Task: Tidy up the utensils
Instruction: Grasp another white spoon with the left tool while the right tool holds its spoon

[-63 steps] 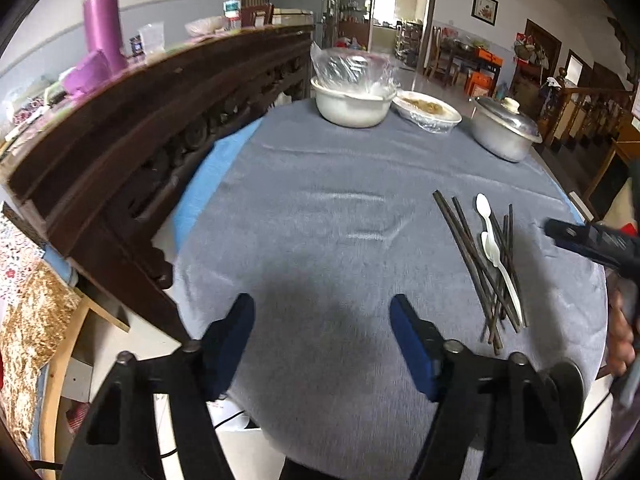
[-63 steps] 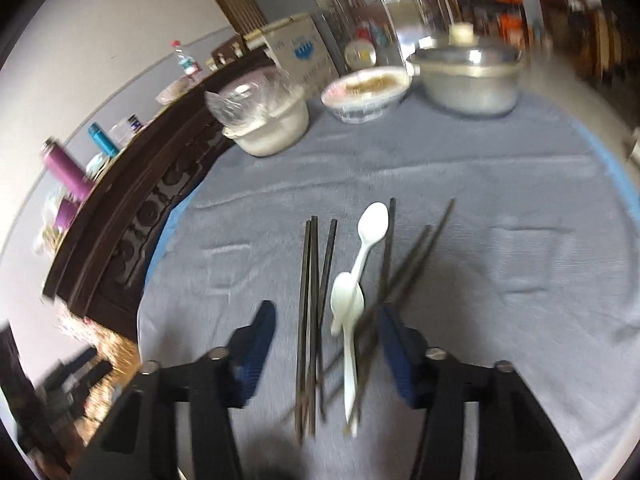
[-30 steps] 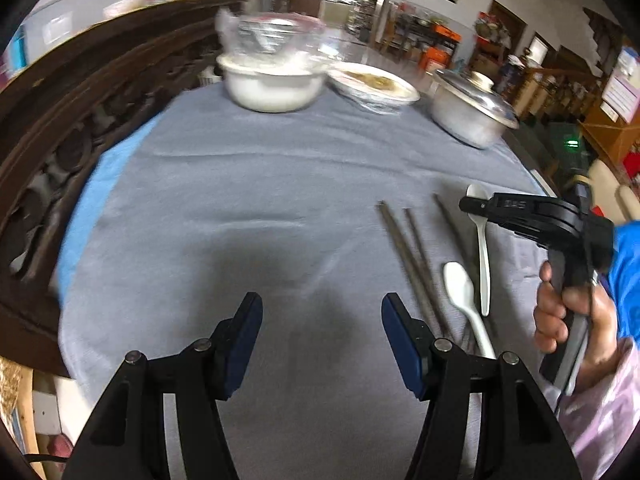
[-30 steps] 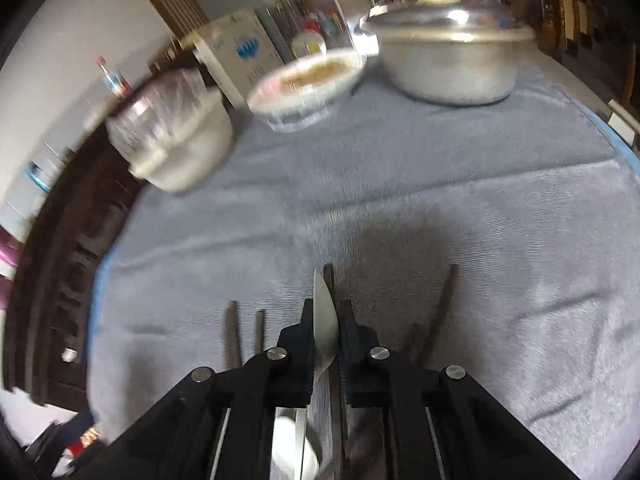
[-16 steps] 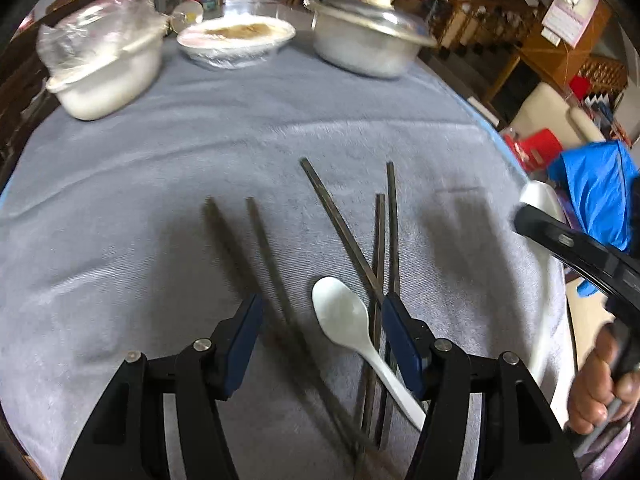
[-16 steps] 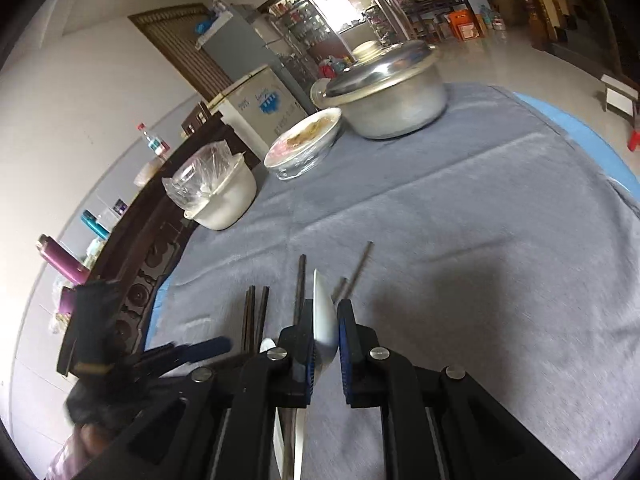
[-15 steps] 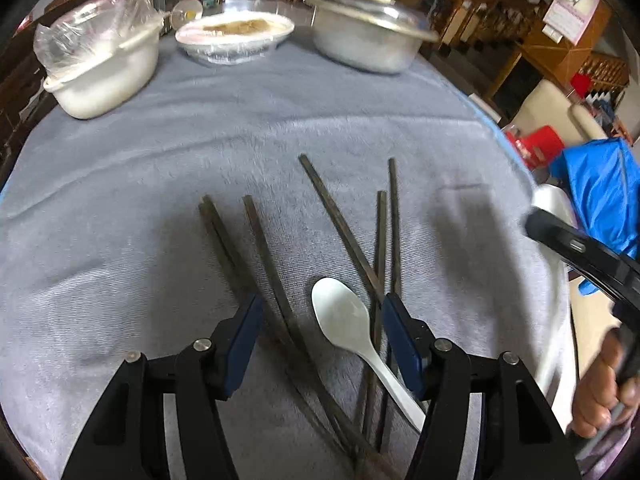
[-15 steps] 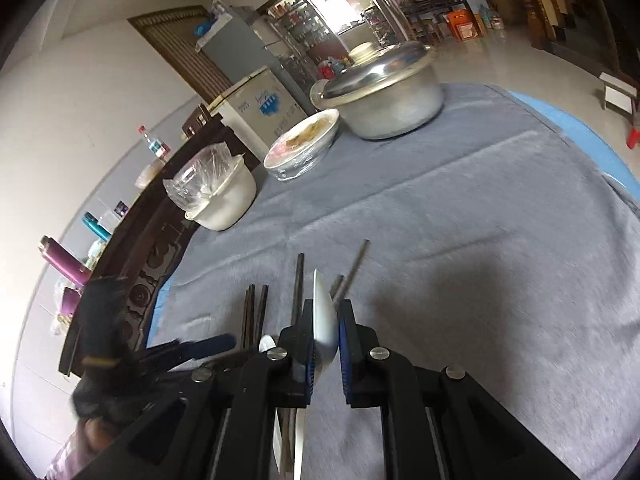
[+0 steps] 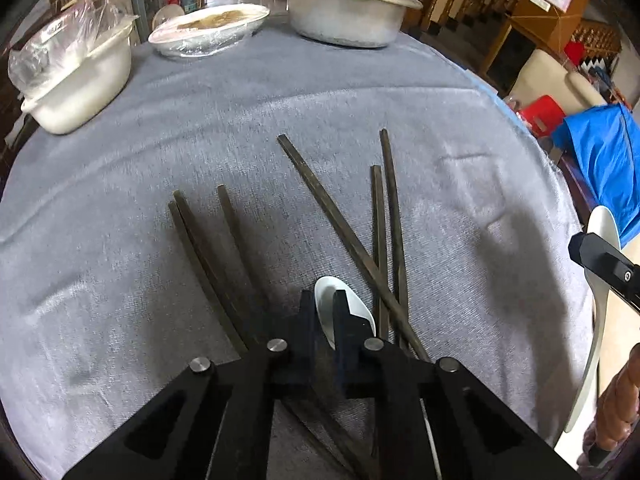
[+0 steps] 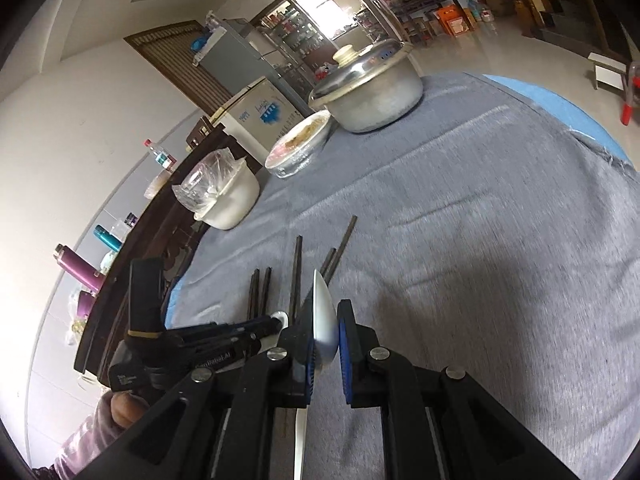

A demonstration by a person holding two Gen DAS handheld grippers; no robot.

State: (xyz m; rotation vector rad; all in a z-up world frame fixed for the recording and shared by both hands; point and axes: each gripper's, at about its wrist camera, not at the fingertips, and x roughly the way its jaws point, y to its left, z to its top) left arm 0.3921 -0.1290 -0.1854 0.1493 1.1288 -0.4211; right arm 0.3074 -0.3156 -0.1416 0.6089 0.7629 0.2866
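Observation:
Several dark chopsticks [image 9: 352, 240] lie scattered on the grey tablecloth [image 9: 120, 264]. My left gripper [image 9: 323, 312] is shut on a white spoon [image 9: 346, 308] lying among them. My right gripper [image 10: 325, 332] is shut on a second white spoon [image 10: 323, 320], held on edge above the cloth; it also shows at the right edge of the left wrist view [image 9: 600, 288]. The chopsticks [image 10: 296, 276] and my left gripper [image 10: 276, 324] show in the right wrist view, just left of the held spoon.
At the far side stand a white plastic-covered bowl [image 9: 76, 76], a wrapped dish of food [image 9: 208, 28] and a lidded metal pot [image 9: 344, 8]. A dark wooden cabinet [image 10: 132, 280] with bottles borders the left. The table edge [image 9: 560, 184] curves close on the right.
My left gripper has come down and shut on the spoon lying among the chopsticks. My right gripper keeps its spoon lifted and has shifted slightly right.

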